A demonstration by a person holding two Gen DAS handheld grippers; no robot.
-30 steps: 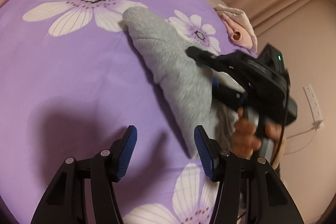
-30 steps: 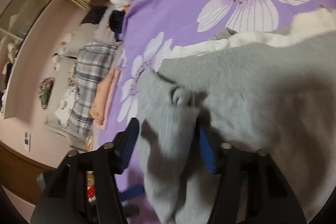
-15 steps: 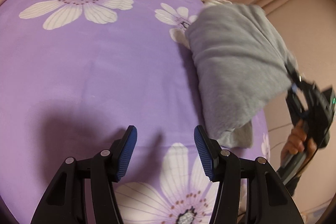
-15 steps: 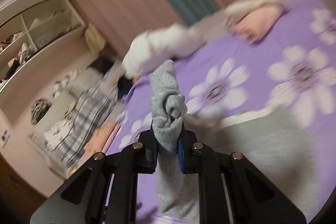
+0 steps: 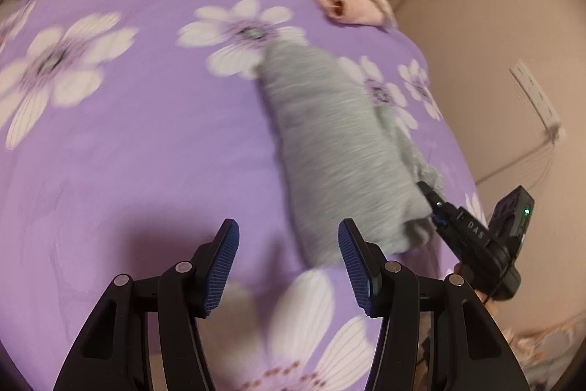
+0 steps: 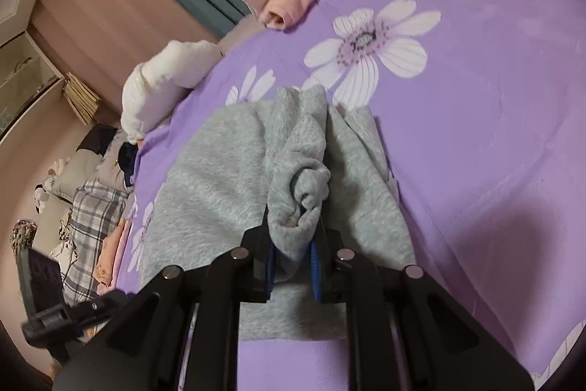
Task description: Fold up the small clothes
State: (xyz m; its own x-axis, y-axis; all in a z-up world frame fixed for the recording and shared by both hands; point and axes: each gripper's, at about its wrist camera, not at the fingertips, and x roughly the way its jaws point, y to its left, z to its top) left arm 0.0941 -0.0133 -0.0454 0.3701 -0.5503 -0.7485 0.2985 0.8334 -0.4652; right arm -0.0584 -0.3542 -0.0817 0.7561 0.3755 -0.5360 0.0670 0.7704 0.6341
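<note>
The right claw [image 6: 293, 259] has just been closing and now pinches a bunched fold of a grey garment [image 6: 219, 178] between its blue pads. From that pinch the garment spreads away across a bed with a purple flowered cover [image 6: 494, 98]. In the left wrist view the garment [image 5: 329, 141] lies as a long, narrow strip on the right part of the bed, its long axis running from the right claw [image 5: 436, 207] at its near end up toward the far edge of the bed. The left claw [image 5: 289, 266] hangs spread above bare cover [image 5: 146, 152], just left of the garment's near end, gripping nothing. A folded pink garment [image 5: 351, 6] lies at the bed's far edge.
</note>
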